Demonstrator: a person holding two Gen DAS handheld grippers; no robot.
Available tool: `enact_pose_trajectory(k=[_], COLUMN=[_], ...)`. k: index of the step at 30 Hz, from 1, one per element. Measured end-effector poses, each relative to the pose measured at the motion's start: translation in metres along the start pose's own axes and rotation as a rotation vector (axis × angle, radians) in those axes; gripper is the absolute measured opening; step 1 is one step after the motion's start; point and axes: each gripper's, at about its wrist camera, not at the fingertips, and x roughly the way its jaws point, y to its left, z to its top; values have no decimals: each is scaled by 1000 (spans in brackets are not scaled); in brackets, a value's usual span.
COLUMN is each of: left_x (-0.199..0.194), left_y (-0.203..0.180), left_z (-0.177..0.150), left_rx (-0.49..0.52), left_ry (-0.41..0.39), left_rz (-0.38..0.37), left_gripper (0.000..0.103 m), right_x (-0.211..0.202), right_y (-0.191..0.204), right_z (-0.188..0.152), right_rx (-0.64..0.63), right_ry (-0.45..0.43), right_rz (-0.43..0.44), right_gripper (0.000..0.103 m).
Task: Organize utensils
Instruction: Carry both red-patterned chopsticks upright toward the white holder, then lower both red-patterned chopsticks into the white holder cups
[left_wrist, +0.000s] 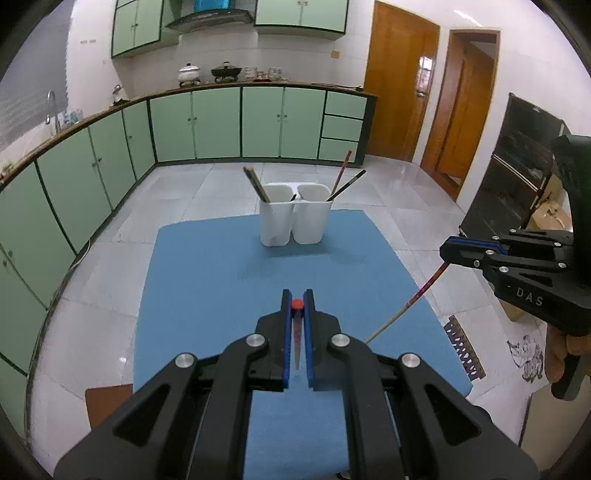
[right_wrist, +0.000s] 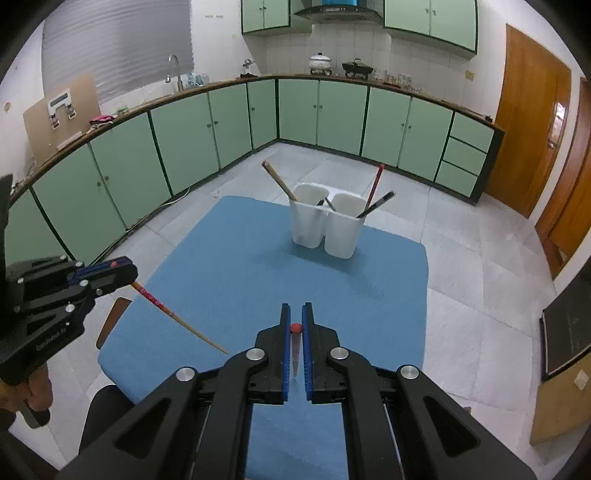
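Observation:
My left gripper (left_wrist: 297, 293) is shut on a red-capped chopstick (left_wrist: 297, 305), seen end-on above the blue mat (left_wrist: 207, 280). To its right, my right gripper (left_wrist: 443, 253) is shut on a second red-patterned chopstick (left_wrist: 402, 306) whose pale tip slants down toward the mat. In the right wrist view, the right gripper (right_wrist: 296, 308) clamps its chopstick (right_wrist: 296, 328), and the left gripper (right_wrist: 133, 275) holds its own chopstick (right_wrist: 177, 317). A white two-compartment holder (left_wrist: 293, 221) (right_wrist: 325, 232) stands at the mat's far edge, with brown chopsticks (left_wrist: 255, 182) in the left cup and a red chopstick (left_wrist: 341, 171) and a black chopstick (left_wrist: 349, 184) in the right.
The mat (right_wrist: 229, 266) covers a small table above a grey tiled floor. A brown corner (left_wrist: 109, 402) juts out at the near left. Green cabinets (left_wrist: 214, 122) curve round the back and left. Wooden doors (left_wrist: 399, 85) and a dark shelf unit (left_wrist: 517, 166) stand on the right.

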Motion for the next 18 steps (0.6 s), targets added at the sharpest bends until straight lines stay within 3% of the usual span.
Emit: enact_pose_trajectory(k=[8,18], left_x=[-21,-26], left_y=[7,9], left_z=[49,136], left_rx=[-13,-23], left_ry=[-39,-118], left_rz=[-3,6], left_gripper=[5,5], right_x=[-35,-61], right_y=[-7,-30], right_z=[30,105], right_rx=[-1,56], right_ry=[-32,-91], right_rz=[-11,-25], right_gripper=[6,6])
